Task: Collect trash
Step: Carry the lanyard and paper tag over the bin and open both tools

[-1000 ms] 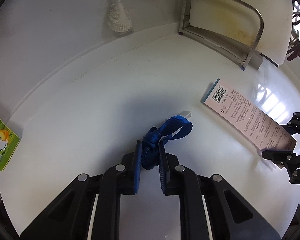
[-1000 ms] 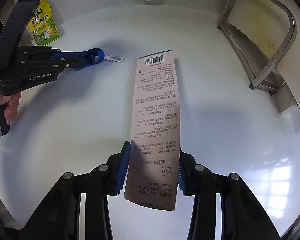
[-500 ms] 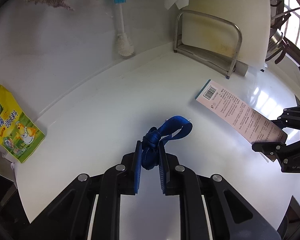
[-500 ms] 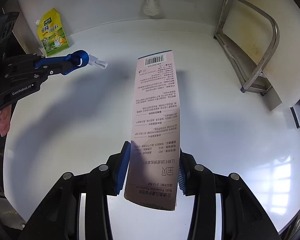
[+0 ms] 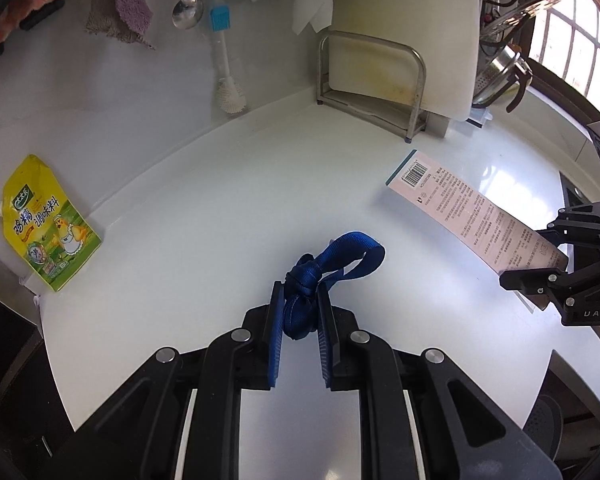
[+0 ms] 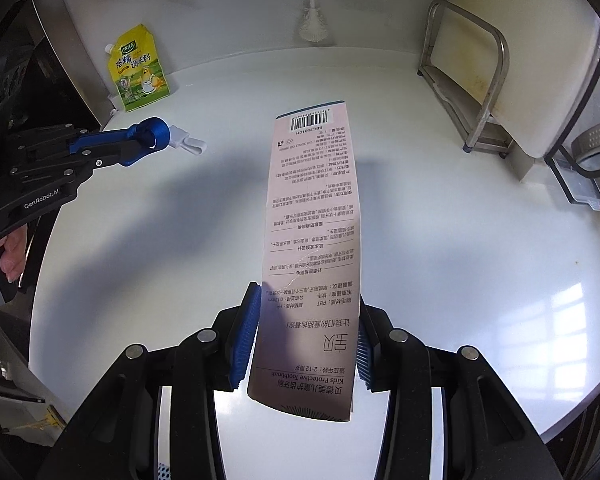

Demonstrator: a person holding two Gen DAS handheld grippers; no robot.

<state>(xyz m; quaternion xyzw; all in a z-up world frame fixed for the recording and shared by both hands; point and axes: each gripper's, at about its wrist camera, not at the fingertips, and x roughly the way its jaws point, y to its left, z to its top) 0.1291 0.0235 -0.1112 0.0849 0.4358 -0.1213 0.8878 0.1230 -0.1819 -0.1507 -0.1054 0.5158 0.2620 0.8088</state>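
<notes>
Left gripper [image 5: 300, 304] clamped on knotted blue webbing strap [image 5: 324, 268], held above white desk [image 5: 204, 216]. Right gripper [image 6: 306, 338] pinching long pink printed toothbrush package [image 6: 312, 240], also aloft. Yellow-green seasoning pouch [image 5: 44, 224] leans at desk's far-left edge.

left hand-held gripper [image 5: 300, 300] | clamps knotted blue strap [image 5: 328, 264] | above white counter [image 5: 204, 208]

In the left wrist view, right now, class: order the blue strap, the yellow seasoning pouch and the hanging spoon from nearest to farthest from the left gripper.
1. Blue strap: clamped in the left gripper.
2. Yellow seasoning pouch: far left, counter edge.
3. Hanging spoon: on the back wall.
</notes>
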